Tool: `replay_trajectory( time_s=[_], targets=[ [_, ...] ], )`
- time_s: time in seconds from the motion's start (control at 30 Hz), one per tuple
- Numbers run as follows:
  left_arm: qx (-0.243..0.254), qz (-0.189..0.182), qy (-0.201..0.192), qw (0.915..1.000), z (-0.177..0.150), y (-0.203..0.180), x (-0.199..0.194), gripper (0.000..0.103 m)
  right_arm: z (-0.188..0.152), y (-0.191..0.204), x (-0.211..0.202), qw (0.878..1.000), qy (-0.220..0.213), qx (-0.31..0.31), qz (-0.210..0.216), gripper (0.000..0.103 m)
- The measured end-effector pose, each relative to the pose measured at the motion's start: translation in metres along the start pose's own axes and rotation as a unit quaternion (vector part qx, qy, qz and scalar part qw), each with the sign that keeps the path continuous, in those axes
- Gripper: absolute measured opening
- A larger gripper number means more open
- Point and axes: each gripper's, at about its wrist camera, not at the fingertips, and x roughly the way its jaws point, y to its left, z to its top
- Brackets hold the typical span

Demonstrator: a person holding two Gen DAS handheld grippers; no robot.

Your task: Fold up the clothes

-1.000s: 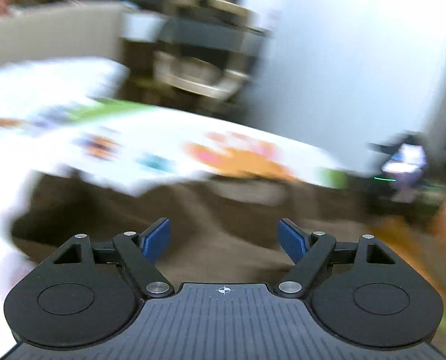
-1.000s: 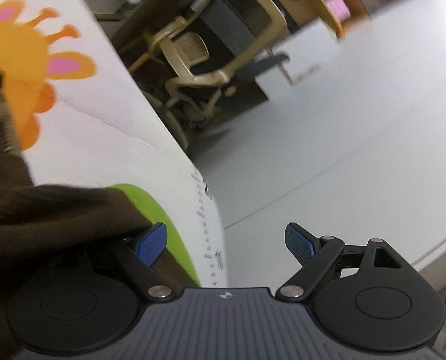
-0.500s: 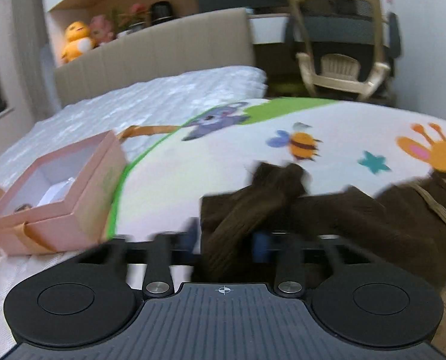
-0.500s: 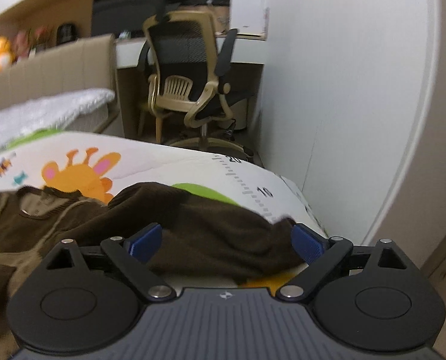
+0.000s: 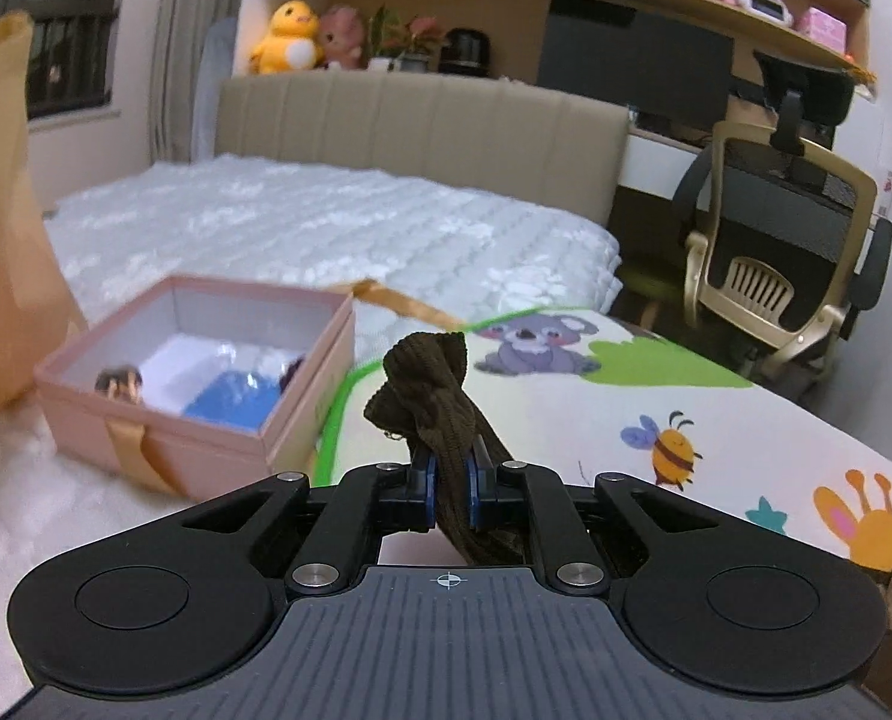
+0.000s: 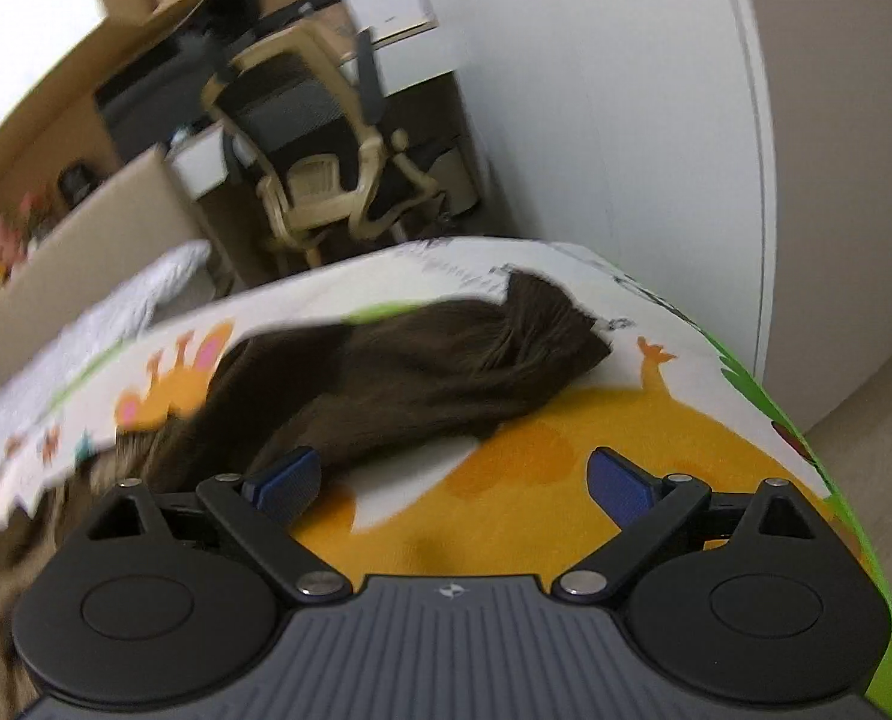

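Note:
My left gripper (image 5: 451, 491) is shut on a bunched end of a dark brown knitted garment (image 5: 431, 402), which sticks up between the blue pads above the animal-print play mat (image 5: 566, 420). In the right wrist view the brown garment's sleeve (image 6: 410, 372) lies stretched across the mat (image 6: 536, 468). My right gripper (image 6: 455, 480) is open and empty just in front of the sleeve, its left fingertip (image 6: 284, 474) close to the cloth.
An open pink box (image 5: 206, 384) with small items stands on the bed at the left, beside an orange bag (image 5: 2, 210). A white quilted bed (image 5: 326, 228), a headboard and an office chair (image 5: 776, 264) lie behind. A white wall (image 6: 626, 120) borders the mat's right edge.
My left gripper swung round, closed on the brown garment's end and lifted it. My right gripper stayed open and moved back from the sleeve, tilting over the mat.

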Motion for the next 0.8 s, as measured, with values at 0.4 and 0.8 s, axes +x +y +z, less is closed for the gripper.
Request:
replay_trajectory(
  time_s=[0.4, 0.8],
  targets=[
    [-0.039, -0.005, 0.033, 0.9987, -0.017, 0.018, 0.015, 0.016, 0.045, 0.010, 0.090, 0.999, 0.030, -0.004, -0.019, 0.025],
    [-0.090, -0.054, 0.046, 0.9934, -0.034, 0.045, 0.017, 0.028, 0.086, 0.200, -0.065, 0.962, -0.084, -0.156, 0.206, 0.013]
  ],
)
